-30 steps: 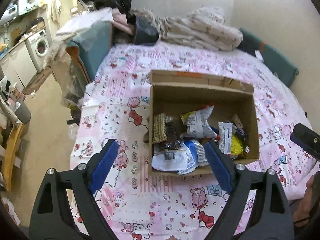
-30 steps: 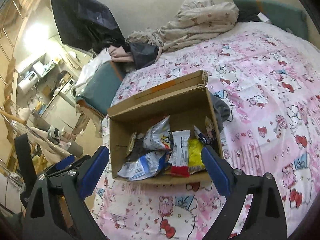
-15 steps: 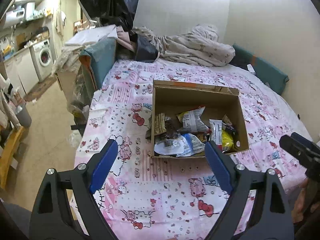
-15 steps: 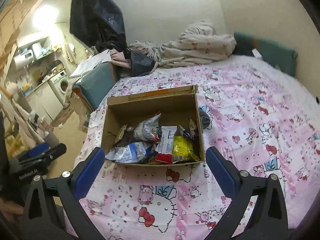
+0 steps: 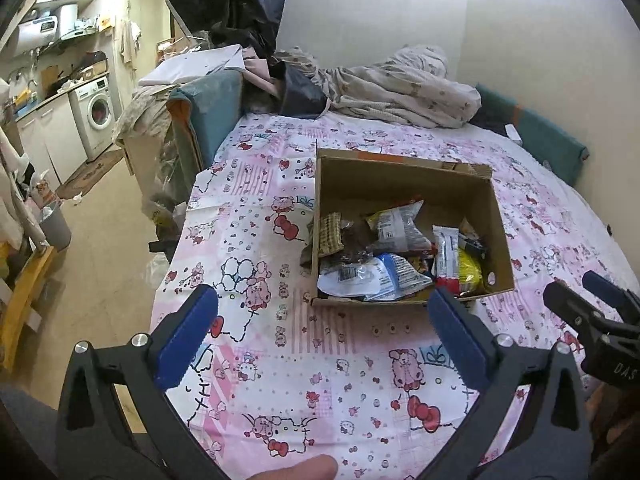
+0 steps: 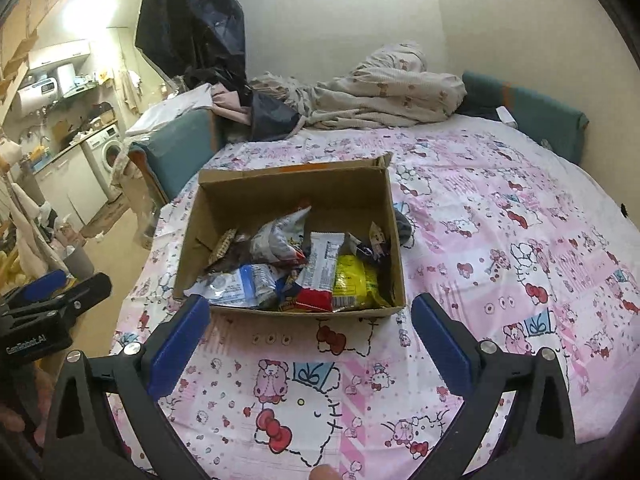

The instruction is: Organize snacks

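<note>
Cluttered bedroom, pink cartoon bedsheet [image 6: 500, 240] as work surface. Cardboard box [image 6: 288, 184] sits mid-bed, snacks [image 6: 304, 272] piled loose inside. I hold left gripper [image 5: 322, 332] and right gripper [image 6: 310, 334] above the sheet short of the box, both spread wide, empty. Best approach, I think: go for one top packet, descend straight, avoid the box wall.

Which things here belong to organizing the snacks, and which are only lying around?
For the job:
- cardboard box
- snack packets inside it
- left gripper, open
- right gripper, open

Only lying around:
- crumpled blanket
- washing machine
- dark bag at the bed's far end
- pink bedsheet under the box
</note>
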Demonstrator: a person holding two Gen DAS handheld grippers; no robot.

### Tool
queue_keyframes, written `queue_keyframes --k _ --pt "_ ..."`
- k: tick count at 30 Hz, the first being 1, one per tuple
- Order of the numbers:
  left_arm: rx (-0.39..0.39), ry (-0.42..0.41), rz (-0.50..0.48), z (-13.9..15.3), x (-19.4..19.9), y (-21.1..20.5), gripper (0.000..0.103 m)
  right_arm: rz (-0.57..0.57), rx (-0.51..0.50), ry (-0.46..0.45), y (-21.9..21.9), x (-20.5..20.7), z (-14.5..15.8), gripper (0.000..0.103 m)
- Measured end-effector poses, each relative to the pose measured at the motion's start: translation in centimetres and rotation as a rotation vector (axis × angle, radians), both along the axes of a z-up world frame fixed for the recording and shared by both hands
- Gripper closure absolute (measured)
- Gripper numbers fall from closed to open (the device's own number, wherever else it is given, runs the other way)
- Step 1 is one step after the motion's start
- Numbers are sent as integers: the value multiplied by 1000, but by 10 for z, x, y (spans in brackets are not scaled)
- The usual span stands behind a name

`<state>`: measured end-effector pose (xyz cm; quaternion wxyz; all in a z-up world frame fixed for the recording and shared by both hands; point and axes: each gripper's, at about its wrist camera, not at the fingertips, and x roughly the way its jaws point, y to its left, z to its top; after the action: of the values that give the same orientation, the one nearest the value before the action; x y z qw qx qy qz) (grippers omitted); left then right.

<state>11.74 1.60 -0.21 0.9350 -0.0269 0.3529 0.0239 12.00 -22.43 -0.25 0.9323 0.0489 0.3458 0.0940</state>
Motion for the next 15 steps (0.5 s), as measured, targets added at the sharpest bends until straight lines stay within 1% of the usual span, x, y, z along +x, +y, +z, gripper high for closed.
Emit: queue_keyframes --k 3,6,15 --pt "8 7 -2 -2 2 -1 0 -13 6 9 -1 1 -2 0" --pt "6 15 -10 -4 2 -2 0 -20 -9 8 0 1 -1 0" --pt "17 5 -35 -2 -2 -9 0 -33 1 21 -2 1 -2 0"
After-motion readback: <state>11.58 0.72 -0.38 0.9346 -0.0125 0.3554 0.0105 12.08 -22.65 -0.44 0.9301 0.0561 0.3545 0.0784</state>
